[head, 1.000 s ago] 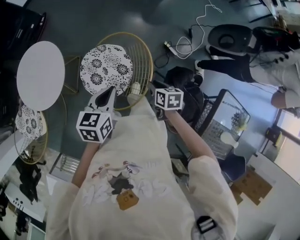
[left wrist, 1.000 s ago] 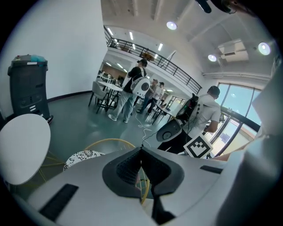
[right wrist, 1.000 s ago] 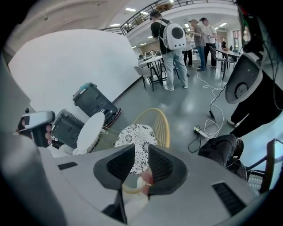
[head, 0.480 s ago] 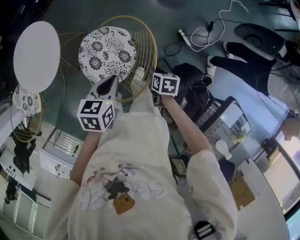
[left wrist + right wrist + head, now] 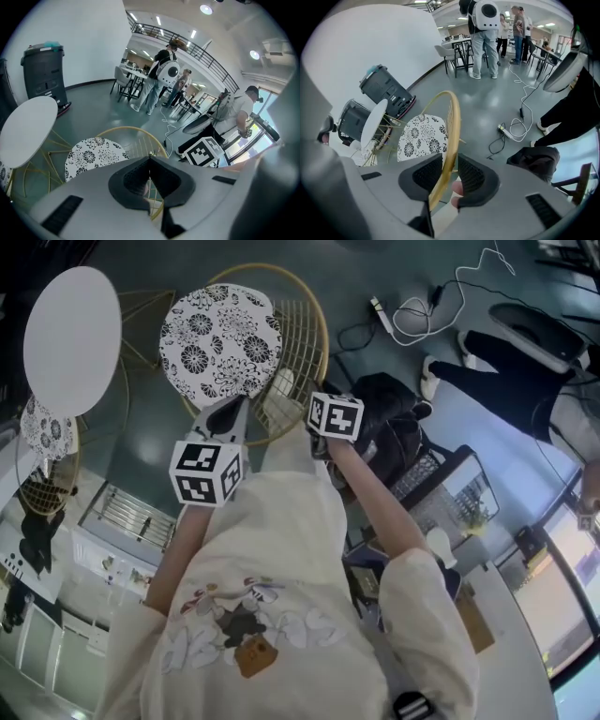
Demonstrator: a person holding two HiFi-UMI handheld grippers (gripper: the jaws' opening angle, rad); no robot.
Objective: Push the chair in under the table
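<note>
The chair has a gold wire back rim (image 5: pixel 314 343) and a round floral cushion (image 5: pixel 216 338). It stands beside the round white table (image 5: pixel 73 338). My left gripper (image 5: pixel 234 409) crosses the near rim with its tips over the seat. In the left gripper view the left gripper (image 5: pixel 150 157) has its tips closed, and the rim (image 5: pixel 157 213) runs through the hollow behind them. My right gripper (image 5: pixel 450 159) is shut on the gold rim (image 5: pixel 452 122), which fills the gap at the tips. In the head view the right gripper's marker cube (image 5: pixel 336 415) hides its jaws.
A second floral-cushioned chair (image 5: pixel 42 427) stands at the far left. A black bag (image 5: pixel 389 413), a power strip with cable (image 5: pixel 380 315) and a wire-framed rack (image 5: pixel 450 488) lie to the right. A black bin (image 5: pixel 44 70) and several standing people (image 5: pixel 161 75) are further off.
Chair and table have slid upward in the head view as the person moves forward. Both grippers keep their places on the chair's rim.
</note>
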